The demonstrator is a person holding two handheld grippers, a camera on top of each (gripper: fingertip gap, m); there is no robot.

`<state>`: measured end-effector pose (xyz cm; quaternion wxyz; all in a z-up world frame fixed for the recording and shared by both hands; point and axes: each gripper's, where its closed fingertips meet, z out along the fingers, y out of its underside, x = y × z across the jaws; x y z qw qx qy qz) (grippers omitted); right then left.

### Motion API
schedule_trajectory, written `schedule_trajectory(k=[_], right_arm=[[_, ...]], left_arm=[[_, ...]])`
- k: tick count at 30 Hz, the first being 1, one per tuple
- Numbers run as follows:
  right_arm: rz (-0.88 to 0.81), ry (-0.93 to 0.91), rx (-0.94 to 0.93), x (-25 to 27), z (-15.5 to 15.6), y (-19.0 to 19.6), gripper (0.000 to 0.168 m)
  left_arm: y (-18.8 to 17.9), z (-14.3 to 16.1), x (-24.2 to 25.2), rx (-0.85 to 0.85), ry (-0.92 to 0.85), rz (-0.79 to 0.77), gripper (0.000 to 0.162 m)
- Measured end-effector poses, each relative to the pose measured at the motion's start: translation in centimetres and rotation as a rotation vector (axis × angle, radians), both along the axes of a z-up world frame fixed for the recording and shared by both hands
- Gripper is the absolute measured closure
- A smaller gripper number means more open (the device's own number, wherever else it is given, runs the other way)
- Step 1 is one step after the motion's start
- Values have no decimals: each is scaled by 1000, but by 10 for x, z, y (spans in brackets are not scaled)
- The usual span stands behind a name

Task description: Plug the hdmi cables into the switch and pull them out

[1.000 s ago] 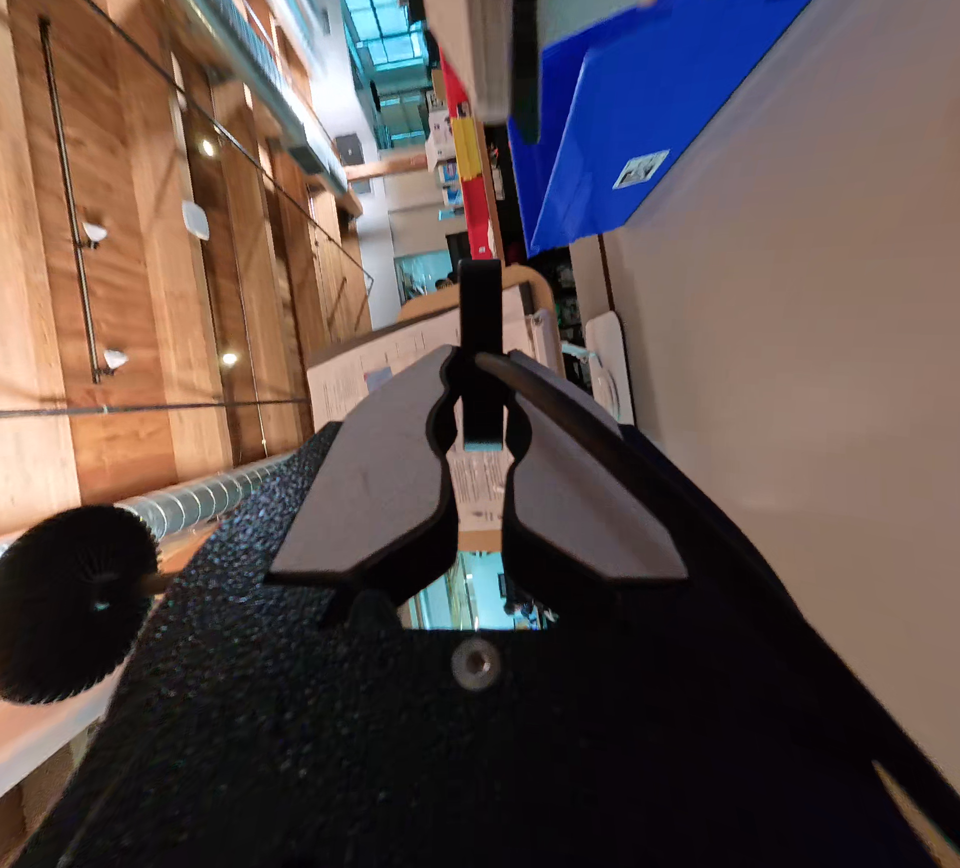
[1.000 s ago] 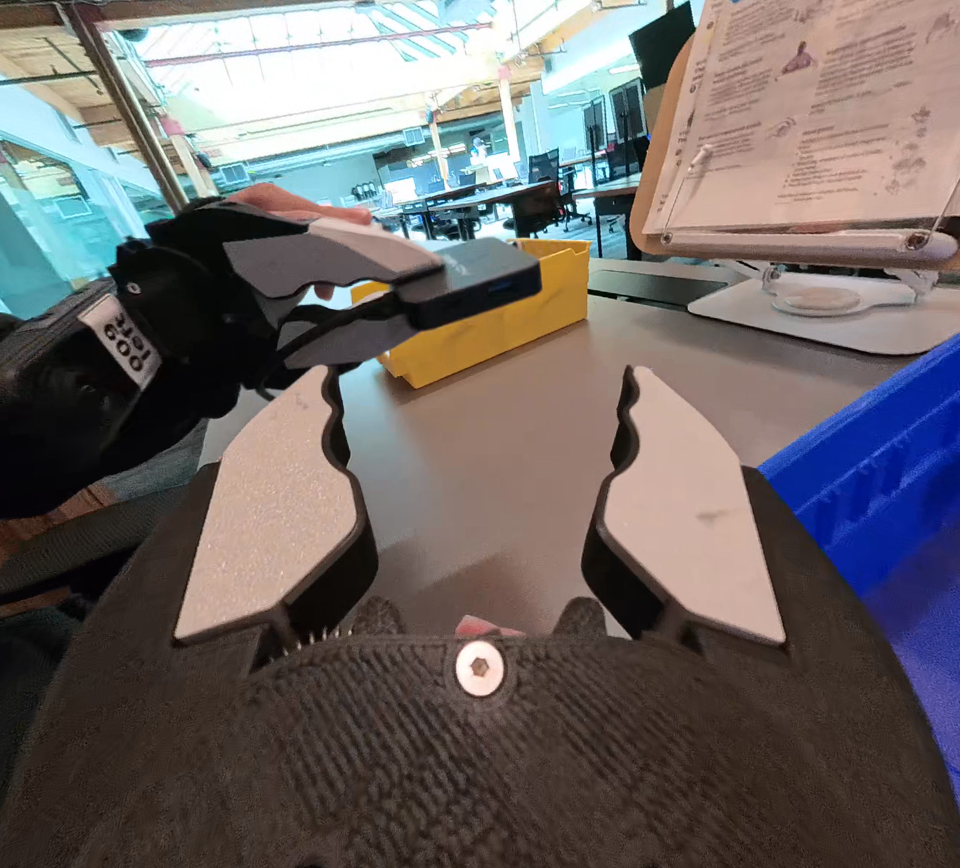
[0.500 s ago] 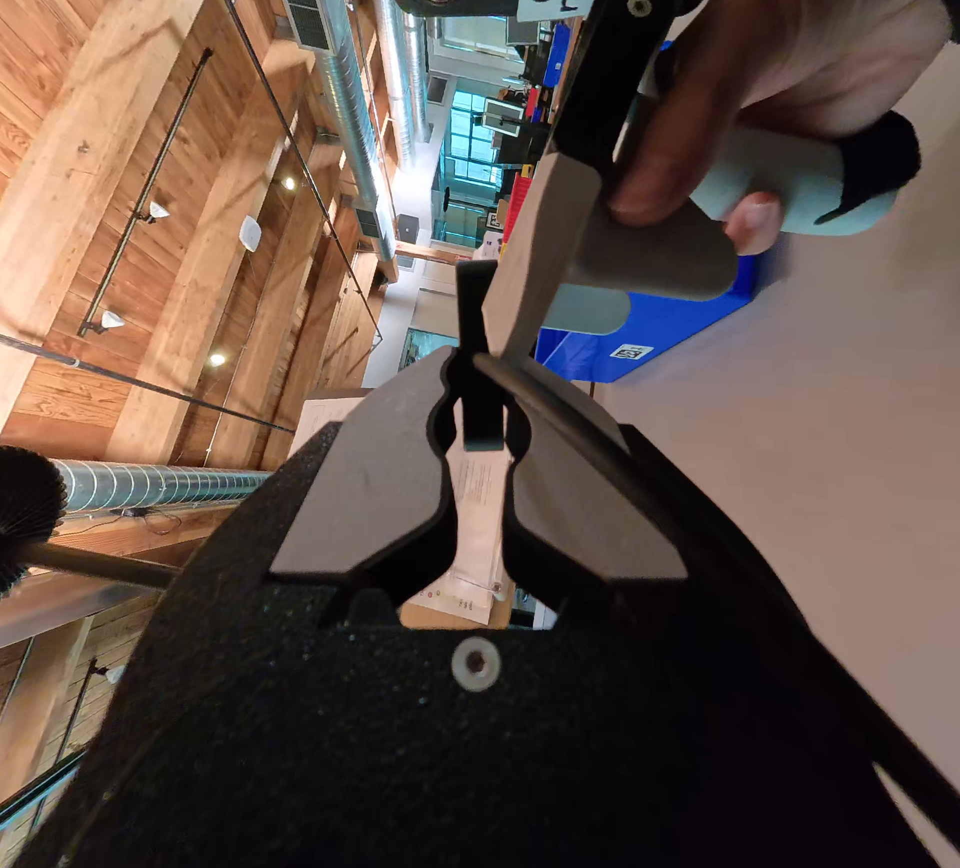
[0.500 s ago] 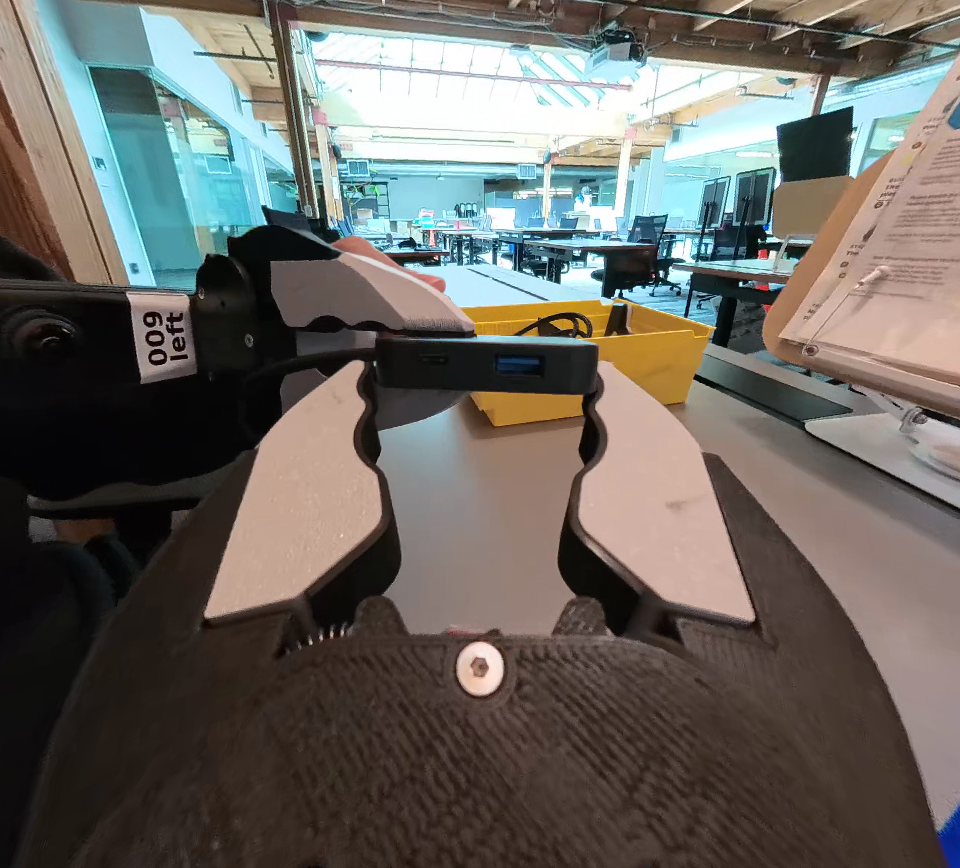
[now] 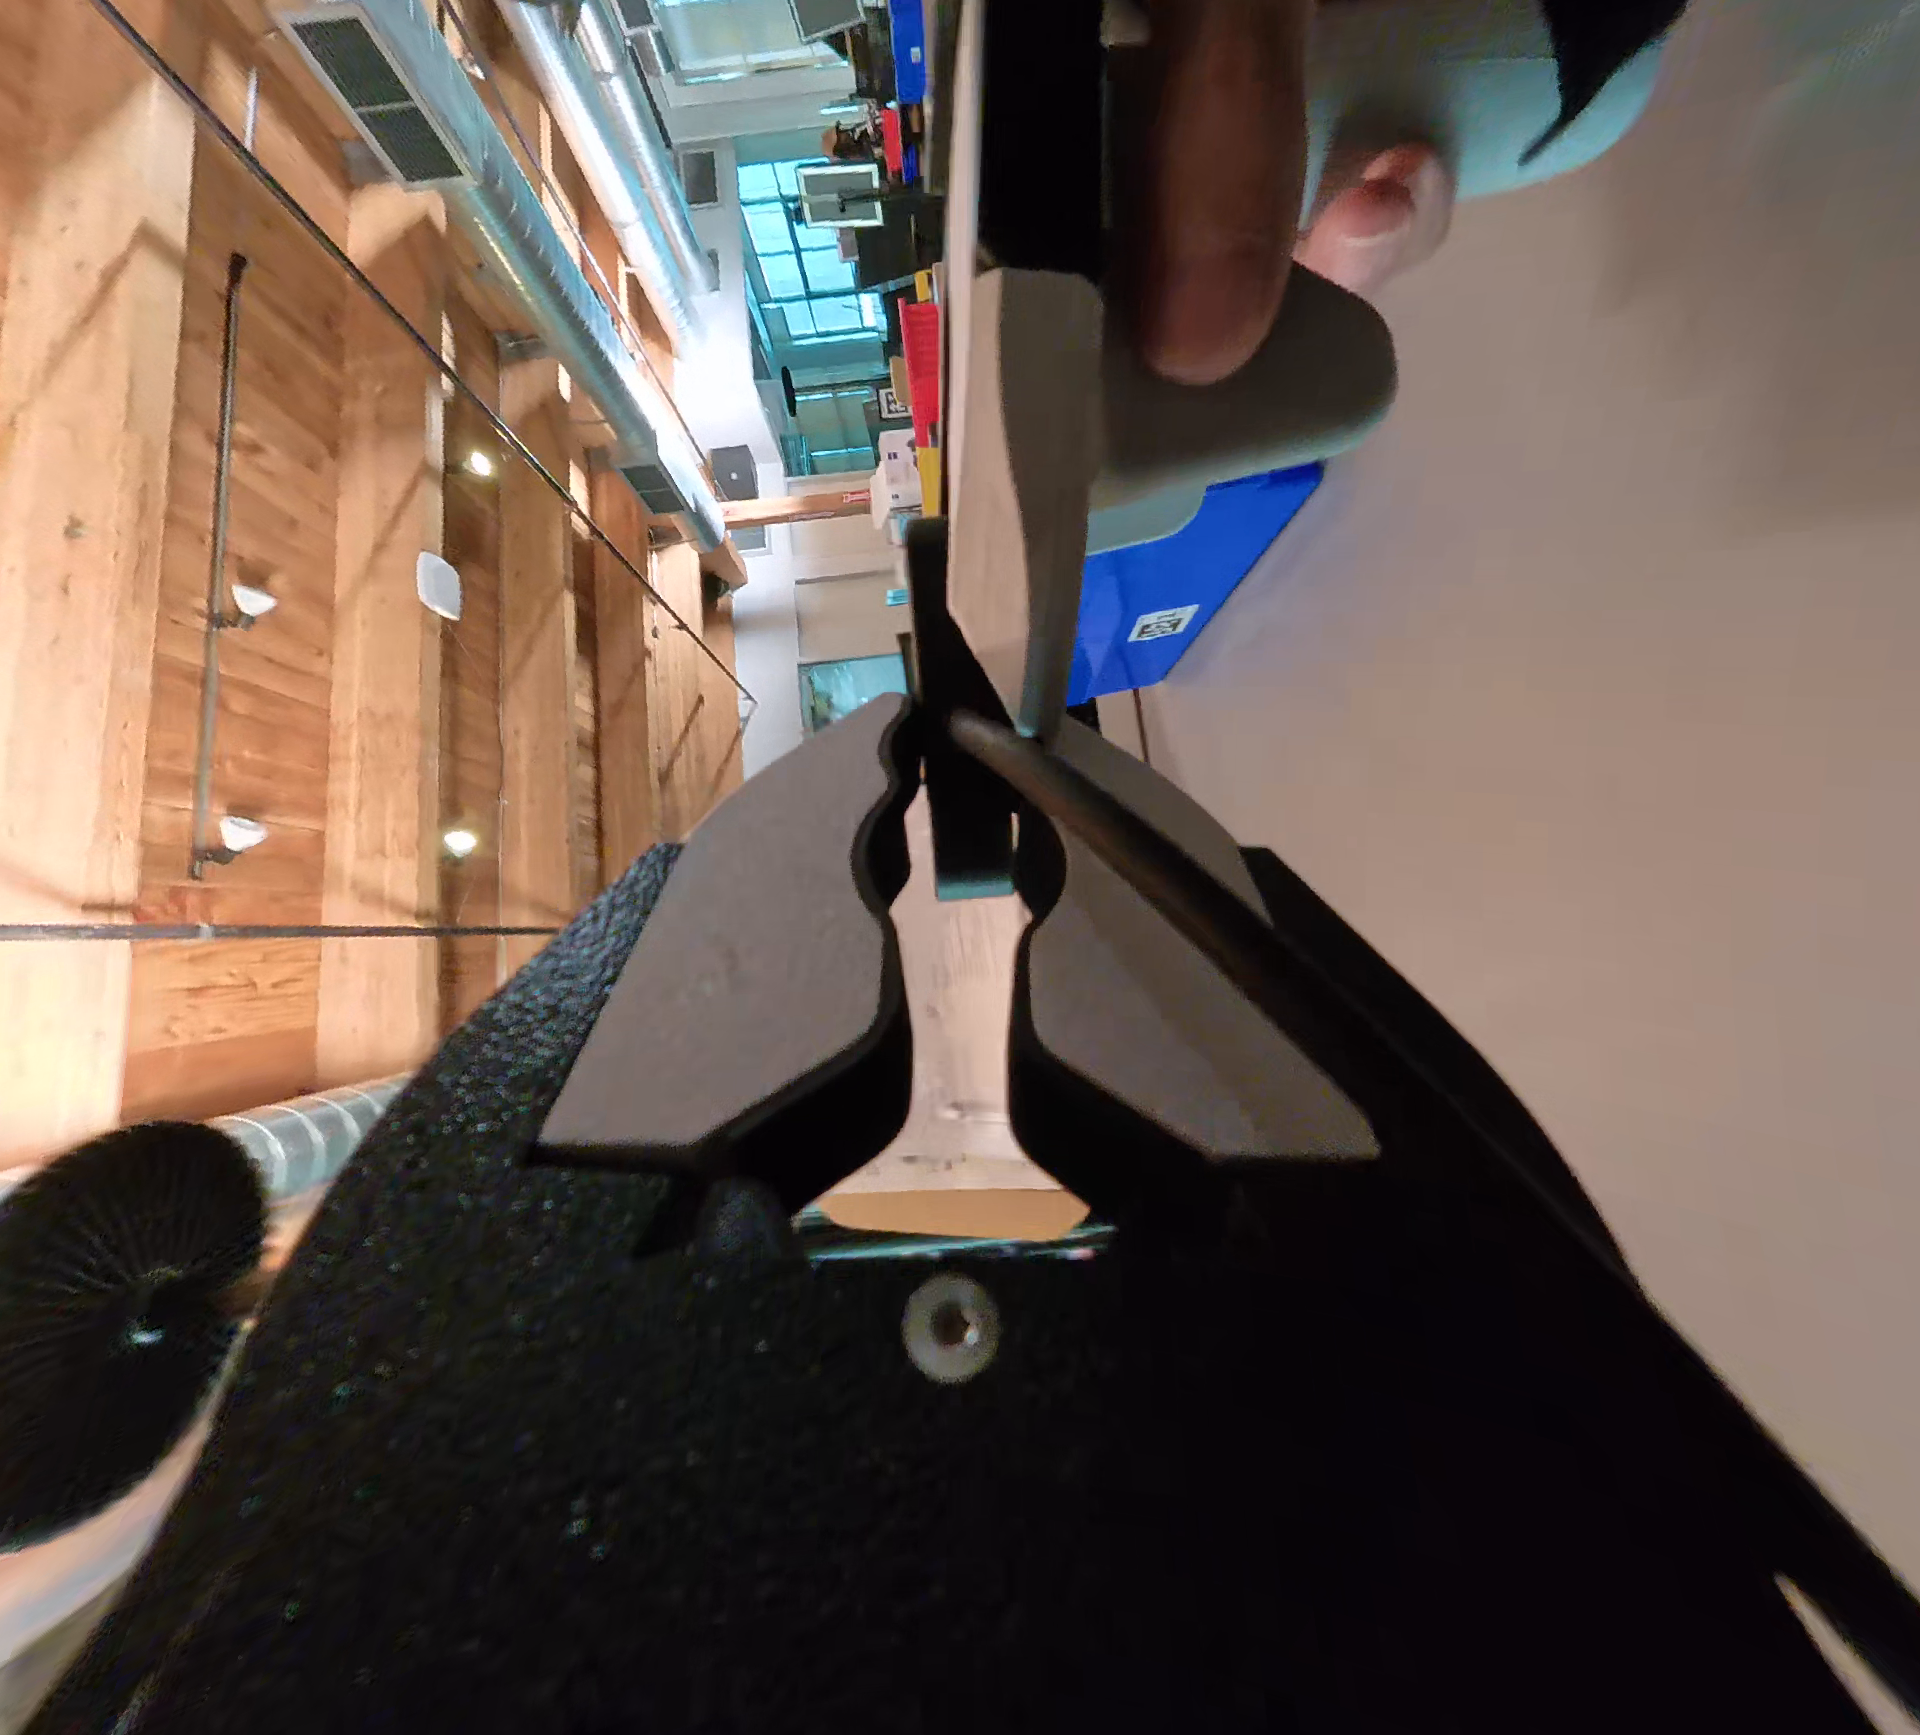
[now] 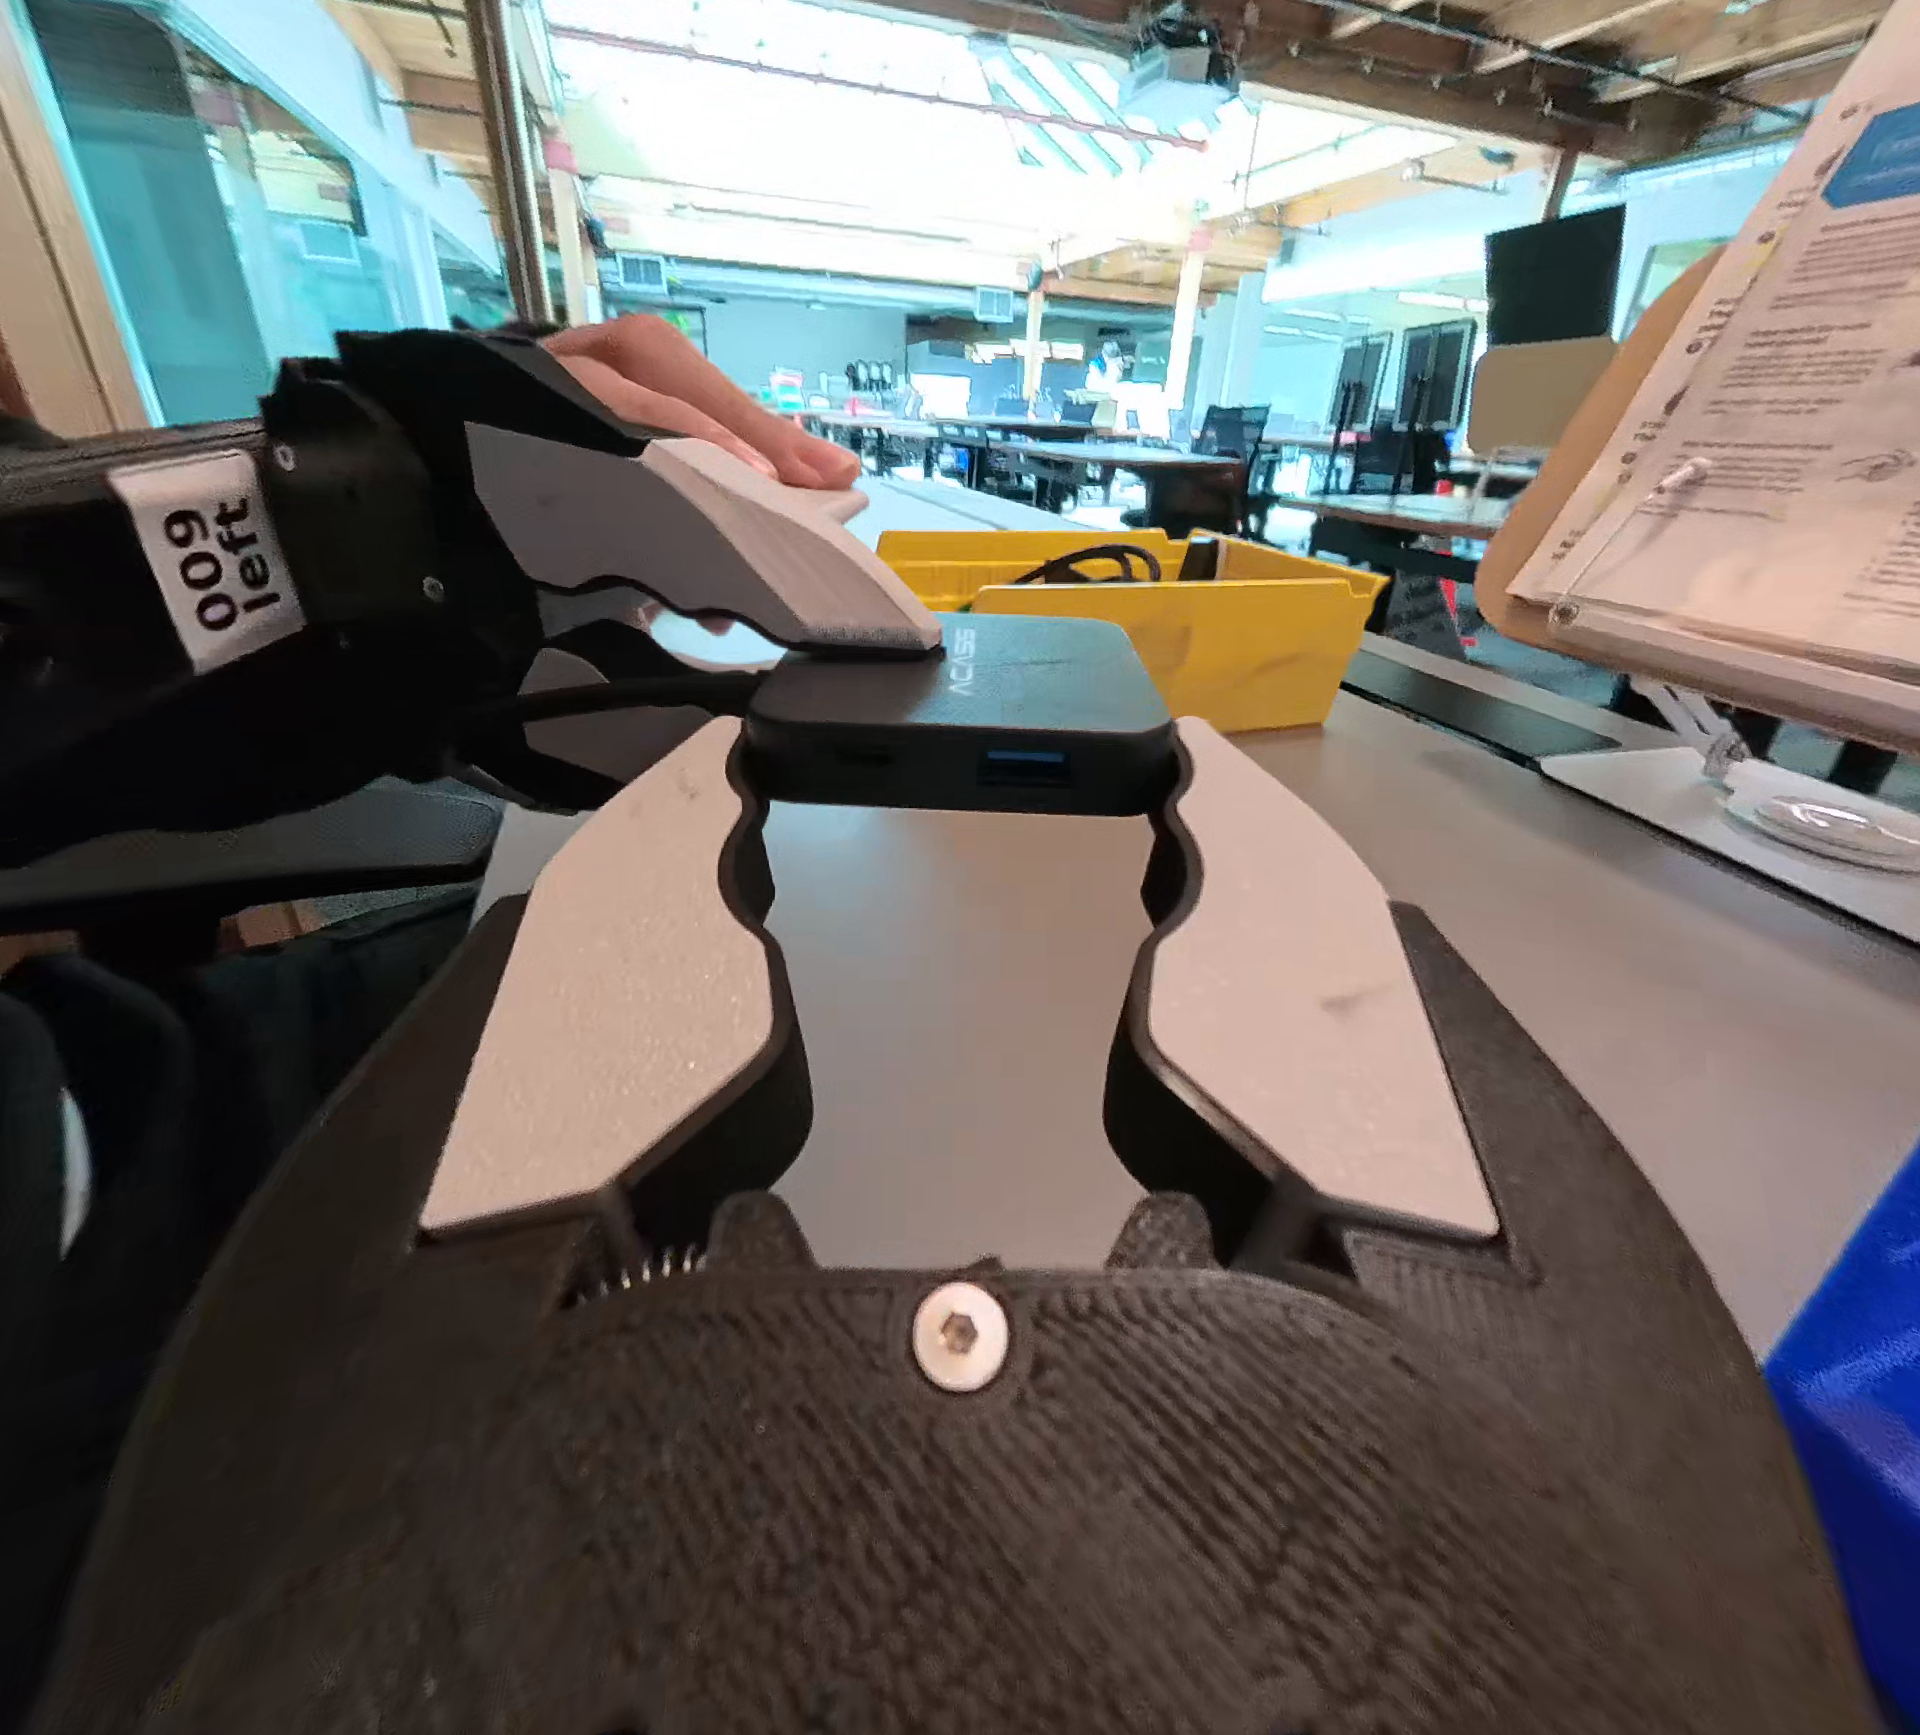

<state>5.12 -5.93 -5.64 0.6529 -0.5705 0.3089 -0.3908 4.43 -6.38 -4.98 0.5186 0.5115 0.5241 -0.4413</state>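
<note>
The switch (image 6: 961, 729) is a small flat black box with ports on its near edge, held level above the grey table (image 6: 1558, 906). My right gripper (image 6: 961, 755) is shut on it, one fingertip against each short end. My left gripper (image 6: 831, 636) reaches in from the left and is shut on the switch's left part from above and below. In the left wrist view my left gripper (image 5: 961, 745) pinches the switch (image 5: 951, 636) edge-on. A black cable (image 5: 1164, 885) runs back from it. A right-gripper finger (image 5: 1023, 490) touches the switch there.
A yellow bin (image 6: 1195, 636) holding black cables stands just behind the switch. A blue bin (image 6: 1860, 1373) is at the right edge and also shows in the left wrist view (image 5: 1195, 573). A tilted document stand (image 6: 1766, 438) sits at the back right.
My right gripper was open and apart from the switch; it has moved in and closed on the switch's two ends. My left gripper has kept hold of the switch throughout.
</note>
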Motion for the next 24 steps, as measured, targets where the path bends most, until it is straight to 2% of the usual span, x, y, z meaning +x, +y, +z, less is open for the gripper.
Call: schedule_trajectory(k=[2, 4, 6, 9, 11, 12, 14, 16, 18, 20, 21, 23, 24], right_arm=[[-2, -20, 4, -2, 1, -4, 97], [-37, -42, 12, -4, 6, -13, 97], [-79, -75, -2, -7, 12, -23, 97], [-136, -113, 3, -10, 16, -39, 97], [-139, -166, 58, -14, 25, -45, 97], [-109, -192, 80, -17, 29, -42, 97], [-95, -241, 88, -22, 36, -39, 97], [-44, -266, 67, -24, 39, -28, 97], [-42, -277, 28, -23, 38, -20, 97], [-12, -284, -13, -22, 35, -10, 97], [-24, -288, -24, -19, 34, -9, 96], [0, -294, -31, -17, 31, -3, 96], [10, -293, -35, -16, 28, 0, 96]], left_arm=[[-3, -2, 0, 40, 143, 20, 146], [-2, 3, 3, 53, 355, 78, 133], [4, 8, 5, 66, 604, 94, 117], [23, 6, 14, 142, 985, 103, 109], [40, 7, 23, 216, 1308, 78, 96], [48, 11, 30, 243, 1461, 64, 96], [60, 27, 59, 150, 1730, 60, 90], [66, 40, 76, 100, 1961, 22, 97], [60, 45, 70, 153, 2100, -59, 90], [47, 34, 53, 294, 2188, -52, 100], [39, 29, 40, 373, 2217, -68, 91], [27, 20, 15, 527, 2257, -103, 99], [22, 17, 5, 593, 2275, -119, 97]])
